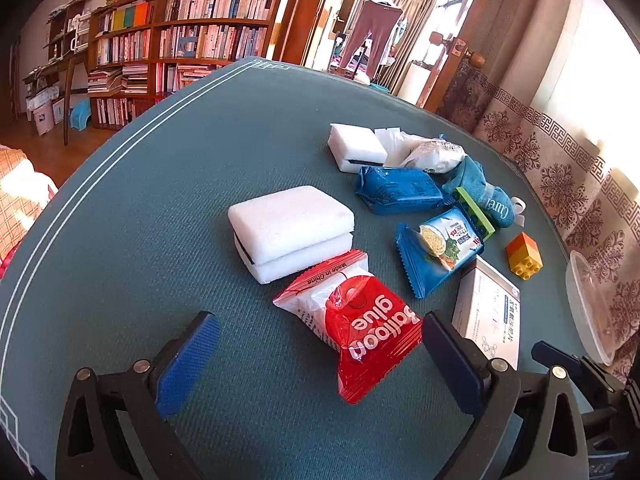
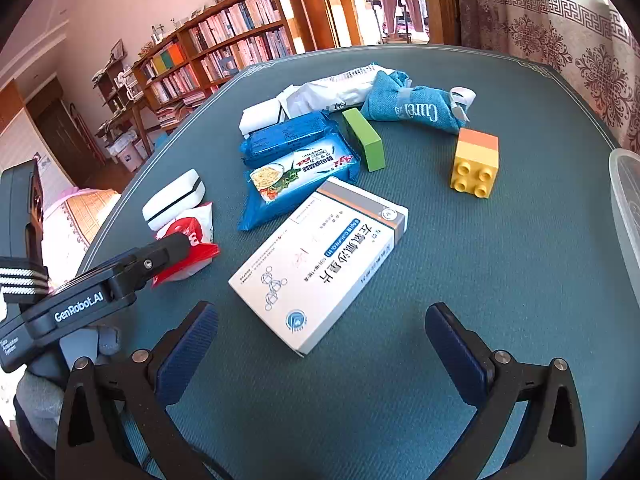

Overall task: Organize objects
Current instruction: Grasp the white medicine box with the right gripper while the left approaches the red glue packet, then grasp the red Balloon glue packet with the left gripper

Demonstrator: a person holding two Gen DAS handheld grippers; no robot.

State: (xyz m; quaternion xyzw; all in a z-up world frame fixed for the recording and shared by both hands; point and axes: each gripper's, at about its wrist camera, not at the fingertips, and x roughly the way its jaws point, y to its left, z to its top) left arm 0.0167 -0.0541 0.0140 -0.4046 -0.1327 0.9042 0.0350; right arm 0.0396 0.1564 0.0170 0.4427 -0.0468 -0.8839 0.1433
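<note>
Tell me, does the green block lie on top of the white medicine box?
No, the green block lies on the table beside the noodle packet, apart from the medicine box.

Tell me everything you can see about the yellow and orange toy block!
The toy block looks like hard plastic: a chunky yellow brick with a thinner orange brick stuck to one end. It lies tipped on its side, so its four round yellow studs face the right camera instead of pointing up. It rests on the green table cover, alone, with nothing touching it. The rolled blue towel lies behind it, the green block to its left, and a clear plastic tub sits at the right edge.
</note>
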